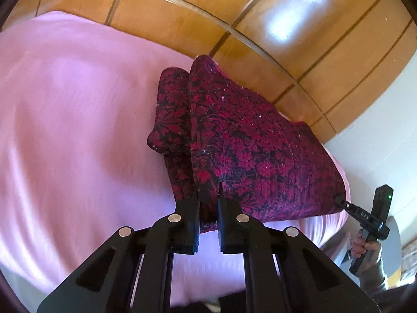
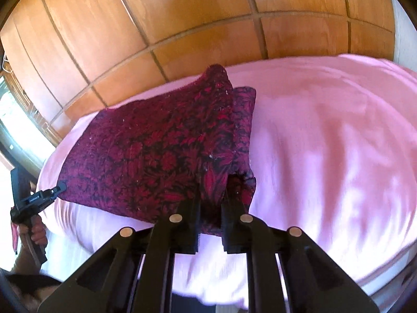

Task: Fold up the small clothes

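Observation:
A dark red and black floral garment (image 1: 247, 143) hangs spread over a pink bed sheet, held by its near edge at two corners. In the left wrist view my left gripper (image 1: 207, 190) is shut on one corner, with cloth bunched between the fingers. Far right in that view, my right gripper (image 1: 341, 199) pinches the other corner. The right wrist view shows the same garment (image 2: 146, 151), with my right gripper (image 2: 212, 195) shut on a folded corner and my left gripper (image 2: 61, 186) clamping the far left corner. A narrower flap hangs behind the main panel.
The pink sheet (image 1: 65, 130) covers the bed (image 2: 325, 143). Wooden panels (image 1: 182, 13) rise behind it, with a white wall (image 1: 391, 104) to one side. A person's hand (image 1: 365, 245) holds each gripper handle (image 2: 36, 234). A bright window (image 2: 10, 120) is at the left.

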{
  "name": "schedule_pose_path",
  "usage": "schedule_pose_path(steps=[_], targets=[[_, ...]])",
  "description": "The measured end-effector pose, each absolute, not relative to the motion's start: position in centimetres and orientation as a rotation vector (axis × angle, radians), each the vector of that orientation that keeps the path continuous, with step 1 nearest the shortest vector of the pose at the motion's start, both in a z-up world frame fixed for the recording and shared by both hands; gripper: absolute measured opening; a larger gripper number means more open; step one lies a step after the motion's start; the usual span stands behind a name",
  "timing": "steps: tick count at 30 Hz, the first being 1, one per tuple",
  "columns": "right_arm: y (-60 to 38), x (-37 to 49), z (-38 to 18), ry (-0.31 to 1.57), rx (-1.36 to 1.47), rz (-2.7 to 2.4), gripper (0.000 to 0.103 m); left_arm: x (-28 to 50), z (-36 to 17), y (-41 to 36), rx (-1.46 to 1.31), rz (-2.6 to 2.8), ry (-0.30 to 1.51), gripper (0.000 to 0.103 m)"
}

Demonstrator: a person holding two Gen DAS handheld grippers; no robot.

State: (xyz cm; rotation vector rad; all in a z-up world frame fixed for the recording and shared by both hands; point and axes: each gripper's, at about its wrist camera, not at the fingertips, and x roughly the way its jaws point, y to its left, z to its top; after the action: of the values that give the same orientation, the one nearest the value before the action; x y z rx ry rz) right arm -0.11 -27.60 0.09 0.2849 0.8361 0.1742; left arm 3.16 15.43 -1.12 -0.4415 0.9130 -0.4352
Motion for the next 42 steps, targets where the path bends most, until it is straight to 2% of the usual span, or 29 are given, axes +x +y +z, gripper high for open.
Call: schedule_pose_path(steps=[6,8,10,11,14,15,17,19,24,25,26,28,29,34,39,41,42], targets=[[-27.6,-1.7,-1.2,0.918,0.279,0.174,0.013,1.0,-1.3,15.4,-0.425,-0.424,0.952,0.011],[-27.8,-0.9,-1.2,0.925,0.278,0.186,0.021,1.6,-0.9,15.6,-0.414,-0.42,0.934,0.014],[-28.3,-0.3,-0.4,0.886,0.29,0.173,0.036,2.7,-0.3,16.1,-0.433,-0.417,0.91,0.015],[-28.6,0.2,0.2,0.863,0.309,0.17,0.039,3.2,0.1,16.3,-0.437,-0.412,0.896,0.019],[-28.7,2.4,1.3,0.805,0.313,0.15,0.041,5.9,1.2,16.5,-0.432,-0.402,0.858,0.02],[-28.7,3.6,1.5,0.795,0.315,0.141,0.045,6.9,1.4,16.5,-0.438,-0.393,0.85,0.02],[-28.5,5.7,1.4,0.796,0.309,0.121,0.047,8.8,1.6,16.3,-0.443,-0.404,0.846,0.044],[-28.0,8.5,1.3,0.806,0.301,0.111,0.048,10.4,1.4,16.2,-0.465,-0.376,0.842,0.053],[-28.0,12.9,0.0,0.854,0.276,0.066,0.047,13.3,0.7,15.3,-0.481,-0.406,0.876,0.053],[-27.8,13.7,-0.4,0.866,0.274,0.07,0.038,13.9,0.6,15.0,-0.466,-0.396,0.885,0.051],[-27.7,14.1,-0.6,0.875,0.271,0.077,0.032,14.5,0.3,14.6,-0.456,-0.403,0.898,0.035],[-27.3,14.6,-0.5,0.876,0.241,0.086,0.019,15.3,-0.1,14.1,-0.413,-0.37,0.904,0.015],[-27.1,14.7,-0.1,0.862,0.228,0.085,0.018,15.3,-0.1,14.2,-0.4,-0.359,0.89,0.012],[-27.4,15.3,1.3,0.771,0.234,0.044,0.016,16.2,-0.2,14.1,-0.387,-0.292,0.867,0.012],[-27.2,16.9,-3.4,0.858,0.176,-0.034,0.017,17.4,-2.6,13.6,-0.355,-0.228,0.928,0.015],[-26.9,16.6,-3.5,0.841,0.15,-0.044,0.019,17.0,-1.8,13.1,-0.306,-0.198,0.91,0.016],[-26.6,16.6,-3.2,0.835,0.132,-0.05,0.024,16.8,-1.3,12.9,-0.285,-0.185,0.895,0.019]])
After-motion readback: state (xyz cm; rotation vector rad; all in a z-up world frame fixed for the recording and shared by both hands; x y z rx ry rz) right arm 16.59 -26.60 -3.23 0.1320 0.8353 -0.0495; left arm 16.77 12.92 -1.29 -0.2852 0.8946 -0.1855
